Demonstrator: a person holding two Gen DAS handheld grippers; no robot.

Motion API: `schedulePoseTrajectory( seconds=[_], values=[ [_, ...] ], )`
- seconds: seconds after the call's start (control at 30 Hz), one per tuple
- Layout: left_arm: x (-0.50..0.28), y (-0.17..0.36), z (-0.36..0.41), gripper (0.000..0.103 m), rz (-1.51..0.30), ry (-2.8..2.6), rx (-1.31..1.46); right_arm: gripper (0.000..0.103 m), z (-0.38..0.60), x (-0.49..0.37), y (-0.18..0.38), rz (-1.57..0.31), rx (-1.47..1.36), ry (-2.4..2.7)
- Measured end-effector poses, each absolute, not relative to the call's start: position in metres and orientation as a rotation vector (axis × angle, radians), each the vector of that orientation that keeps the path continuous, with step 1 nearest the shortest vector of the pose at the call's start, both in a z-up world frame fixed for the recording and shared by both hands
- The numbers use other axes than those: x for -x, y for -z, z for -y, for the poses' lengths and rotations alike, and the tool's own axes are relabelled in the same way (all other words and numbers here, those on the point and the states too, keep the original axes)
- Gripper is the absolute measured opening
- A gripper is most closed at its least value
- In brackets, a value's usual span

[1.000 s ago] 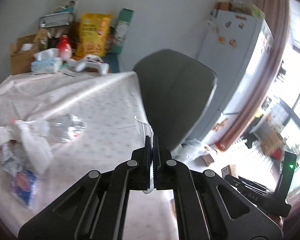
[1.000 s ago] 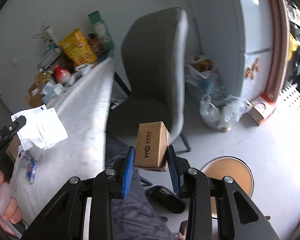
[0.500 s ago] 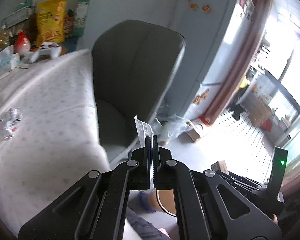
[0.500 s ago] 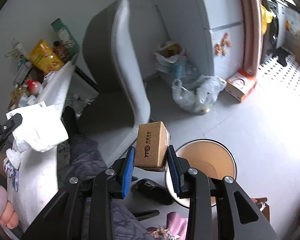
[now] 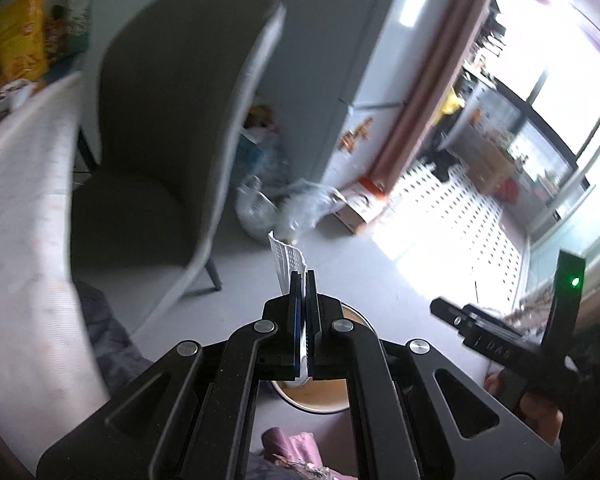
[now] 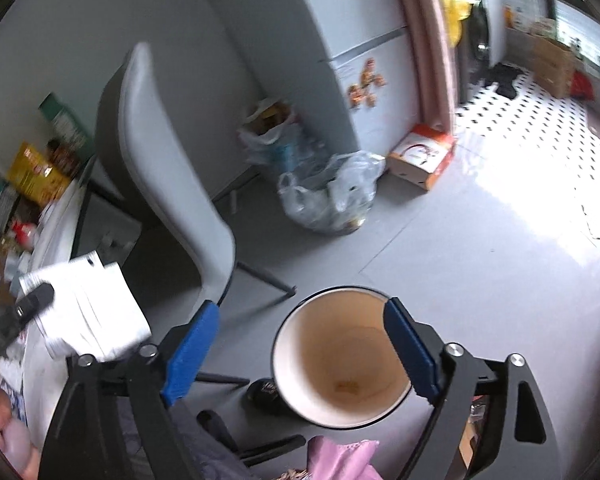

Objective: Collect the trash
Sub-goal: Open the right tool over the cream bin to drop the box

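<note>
**Colours by the bin and the chair**

The waste bin [image 6: 342, 364] is tan inside with a dark rim. The right gripper [image 6: 300, 350] has a black frame and blue pads. The left gripper [image 5: 304, 292] is black and clamps white paper [image 5: 286, 258]. The chair [image 5: 172, 120] is grey. The tablecloth [image 5: 24, 216] on the left is white with small pale dots. Far off, the fridge [image 6: 364, 68] is pale blue-white with orange magnets; a clear plastic bag [image 6: 332, 196] and a white-and-orange box [image 6: 422, 156] sit near it. A snack bag [image 6: 36, 174] is yellow.

Matt black plastic on right gripper [image 6: 300, 320], blue rubbery pads [image 6: 190, 346]. Thin white paper [image 5: 286, 258], creased. Smooth tan bin [image 6: 342, 360]. Crinkly clear plastic bags [image 6: 332, 196]. Matt grey chair [image 6: 168, 168].
</note>
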State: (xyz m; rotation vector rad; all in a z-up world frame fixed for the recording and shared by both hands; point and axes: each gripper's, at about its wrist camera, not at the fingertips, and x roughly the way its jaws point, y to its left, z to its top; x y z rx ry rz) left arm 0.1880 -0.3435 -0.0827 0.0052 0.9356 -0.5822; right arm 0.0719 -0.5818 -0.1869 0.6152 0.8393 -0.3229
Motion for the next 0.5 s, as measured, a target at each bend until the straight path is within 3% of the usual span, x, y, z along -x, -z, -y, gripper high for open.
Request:
schedulePoseTrajectory(
  seconds=[0.37, 0.43, 0.5],
  values=[
    [-0.190, 0.128, 0.416, 0.003, -1.075, 0.696, -0.048, 0.092, 0.623, -0.045, 0.192, -0.824, -0.650, 0.406],
    [-0.188, 0.137, 0.426, 0.013, -1.111, 0.711, -0.055, 0.092, 0.627, -0.043, 0.195, -0.825, -0.660, 0.414],
    [-0.189, 0.144, 0.427, 0.053, -1.130, 0.715, -0.038, 0.092, 0.629, -0.042, 0.197, -0.824, -0.666, 0.416]
  ],
)
